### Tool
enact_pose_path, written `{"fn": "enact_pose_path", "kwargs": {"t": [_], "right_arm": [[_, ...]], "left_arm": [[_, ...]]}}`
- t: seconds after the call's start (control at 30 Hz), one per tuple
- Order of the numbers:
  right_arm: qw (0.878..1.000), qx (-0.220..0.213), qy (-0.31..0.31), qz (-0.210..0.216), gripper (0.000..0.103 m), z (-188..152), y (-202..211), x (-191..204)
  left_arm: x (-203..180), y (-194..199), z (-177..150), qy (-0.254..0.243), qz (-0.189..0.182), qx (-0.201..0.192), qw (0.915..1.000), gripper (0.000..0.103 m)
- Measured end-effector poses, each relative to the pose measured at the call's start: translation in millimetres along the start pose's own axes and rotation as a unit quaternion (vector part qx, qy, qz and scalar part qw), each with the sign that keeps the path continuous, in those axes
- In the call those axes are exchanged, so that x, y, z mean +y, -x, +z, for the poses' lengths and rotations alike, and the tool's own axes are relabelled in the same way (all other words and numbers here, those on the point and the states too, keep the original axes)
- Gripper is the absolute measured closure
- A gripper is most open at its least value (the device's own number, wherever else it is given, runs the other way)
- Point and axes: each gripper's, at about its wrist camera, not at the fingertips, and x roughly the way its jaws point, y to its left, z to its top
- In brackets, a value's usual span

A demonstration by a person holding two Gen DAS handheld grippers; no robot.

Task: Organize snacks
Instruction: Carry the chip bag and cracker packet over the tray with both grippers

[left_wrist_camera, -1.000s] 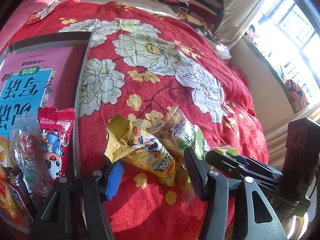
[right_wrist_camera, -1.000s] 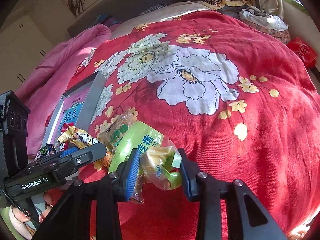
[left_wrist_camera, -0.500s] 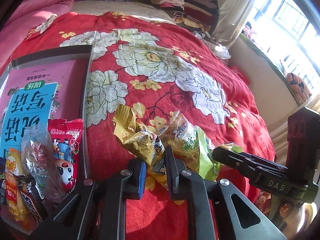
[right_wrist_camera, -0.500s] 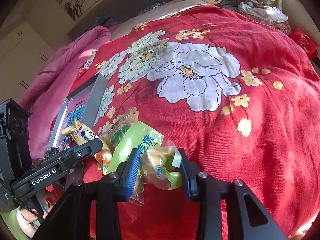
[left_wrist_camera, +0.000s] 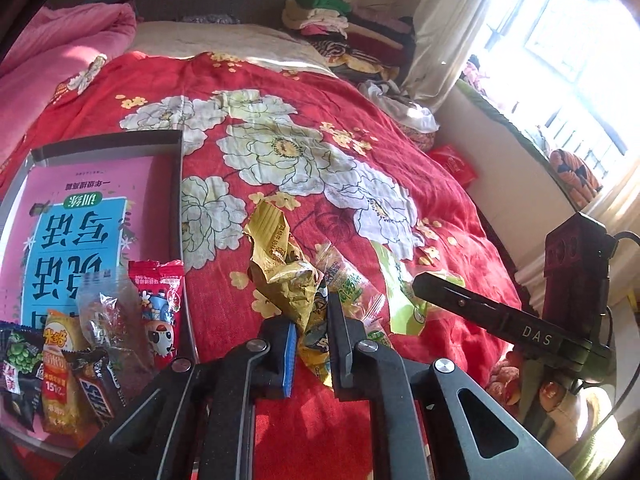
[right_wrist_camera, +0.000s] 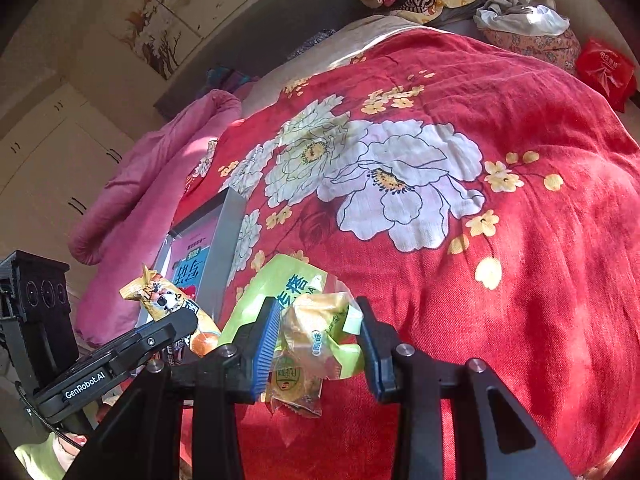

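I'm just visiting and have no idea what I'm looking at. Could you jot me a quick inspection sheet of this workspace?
Surface: bed under a red floral blanket.
Job's things: grey tray, lined with a pink and blue printed sheet, holding several snack packets at its near end; a clear-wrapped snack and a light green packet lie loose on the blanket.
Clutter: folded clothes at the bed's far end; red bag at the bed's edge.
Grippers: left tool shut on a yellow snack packet; right tool shut on a clear-wrapped yellow pastry.
Cables: a thin black lead on the right tool's body.
Surroundings: pink quilt, sunlit window, pale cupboards.
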Motion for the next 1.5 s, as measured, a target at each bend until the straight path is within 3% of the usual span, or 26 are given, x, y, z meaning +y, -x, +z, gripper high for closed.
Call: {"fn": "enact_pose_path", "kwargs": {"t": [0.4, 0.87, 1.5], "right_arm": [[0.997, -0.031, 0.058, 0.026, 0.065, -1, 13, 32], [0.993, -0.015, 0.095, 0.066, 0.065, -19, 3, 76], [0.978, 0.018, 0.186, 0.089, 0.065, -46, -27, 152]], "left_arm": [[17, 25, -2, 0.012, 0.015, -0.014, 0.9997, 0.090], [47, 69, -4, 0.029, 0.033, -0.051, 0.9977, 0.090], [156, 150, -19, 0.112, 0.120, -0.103, 0.9811, 0.090]]}}
